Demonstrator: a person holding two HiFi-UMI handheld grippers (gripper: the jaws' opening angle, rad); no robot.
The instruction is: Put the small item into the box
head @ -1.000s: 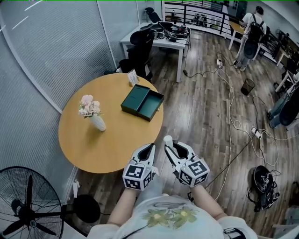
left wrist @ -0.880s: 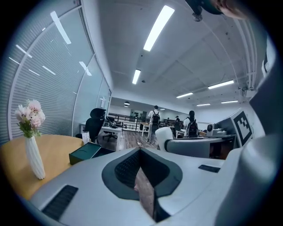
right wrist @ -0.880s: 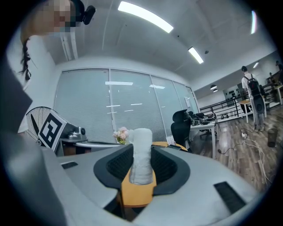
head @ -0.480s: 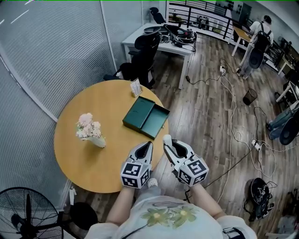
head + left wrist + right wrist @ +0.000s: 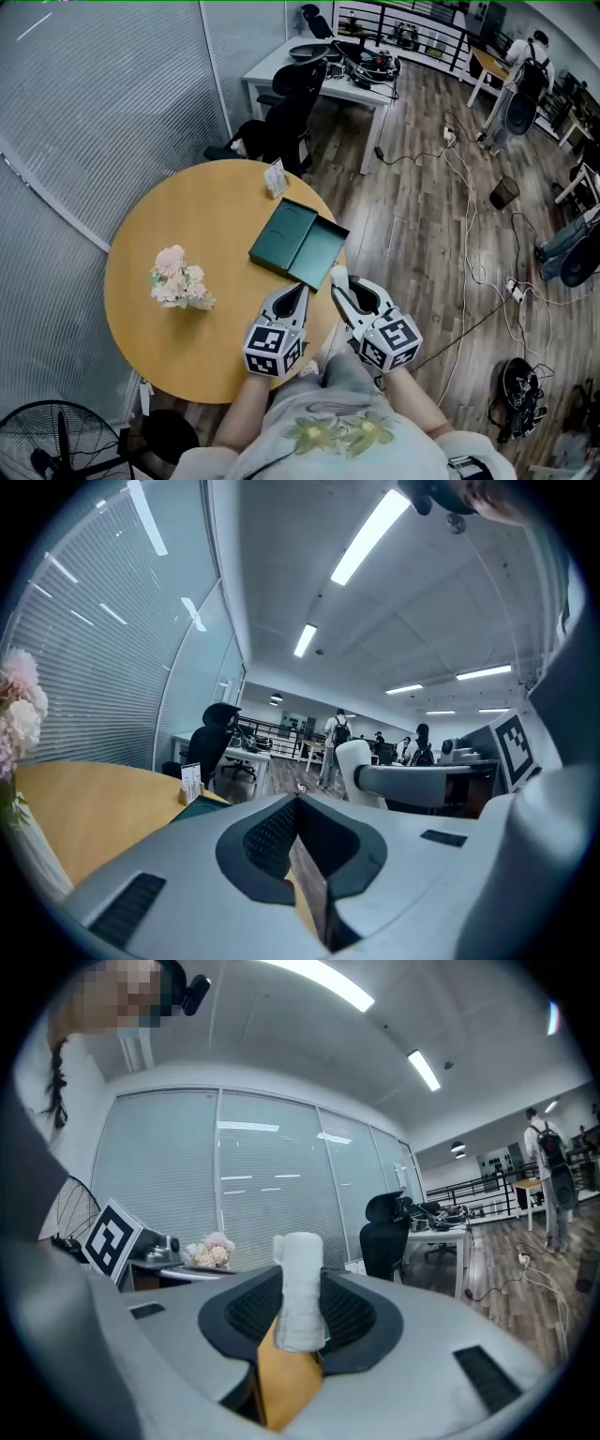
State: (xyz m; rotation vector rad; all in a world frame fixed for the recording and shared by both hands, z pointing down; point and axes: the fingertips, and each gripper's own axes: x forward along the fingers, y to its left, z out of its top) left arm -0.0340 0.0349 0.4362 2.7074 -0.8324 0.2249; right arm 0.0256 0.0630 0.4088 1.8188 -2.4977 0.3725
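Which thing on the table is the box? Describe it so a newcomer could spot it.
On the round wooden table, look toward the right edge in the head view. The box lies there, flat, dark green and open, unlike the pink flowers and the small card stand.

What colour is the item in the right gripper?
White: small item, best in right gripper view.

Round wooden table, plank floor, blind-covered glass wall, white desk, ceiling strip lights
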